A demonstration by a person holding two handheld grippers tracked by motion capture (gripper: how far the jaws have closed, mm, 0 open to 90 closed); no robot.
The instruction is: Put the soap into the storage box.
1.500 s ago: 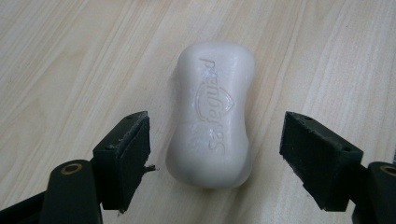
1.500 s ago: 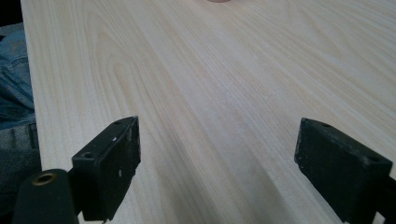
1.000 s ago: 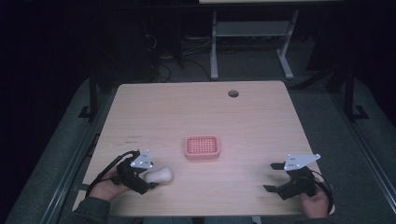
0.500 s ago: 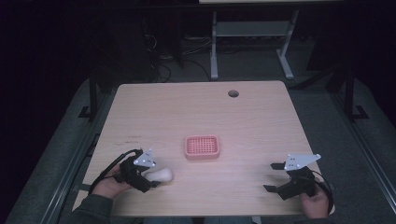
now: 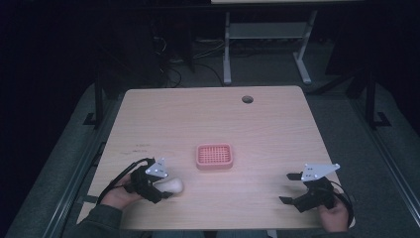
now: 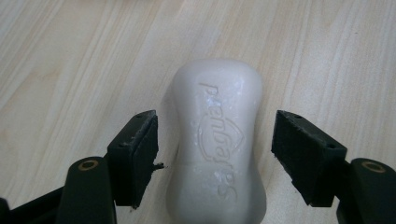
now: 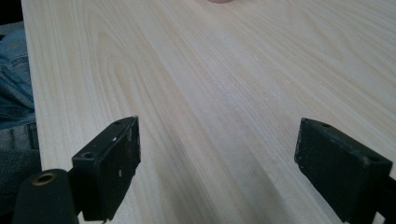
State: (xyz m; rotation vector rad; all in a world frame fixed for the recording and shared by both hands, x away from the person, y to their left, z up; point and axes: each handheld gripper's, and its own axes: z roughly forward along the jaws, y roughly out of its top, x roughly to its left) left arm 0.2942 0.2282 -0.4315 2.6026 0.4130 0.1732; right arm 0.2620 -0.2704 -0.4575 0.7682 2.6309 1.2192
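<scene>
High view: the left gripper [image 5: 166, 188] straddles the soap bar [image 5: 172, 186] on the worktop [image 5: 277, 129], near the pink dish [image 5: 214, 156]. Left gripper view: its jaws have just been closing, pads not yet touching the soap, whose long axis runs straight ahead. Right gripper view: the right gripper [image 7: 217, 163] is spread, empty.

Wooden table [image 5: 277, 129] with soap [image 5: 173, 185], pink dish [image 5: 214, 155]

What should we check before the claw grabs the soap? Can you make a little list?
1. Soap between the left gripper jaws: ok.
2. Pads pressing on soap: not ok, the jaws have just been closing but gaps remain on both sides.
3. Soap flat on the table: ok.
4. Pink soap dish has nothing in it: ok.
5. Right gripper out of the way, jaws open: ok.
</scene>
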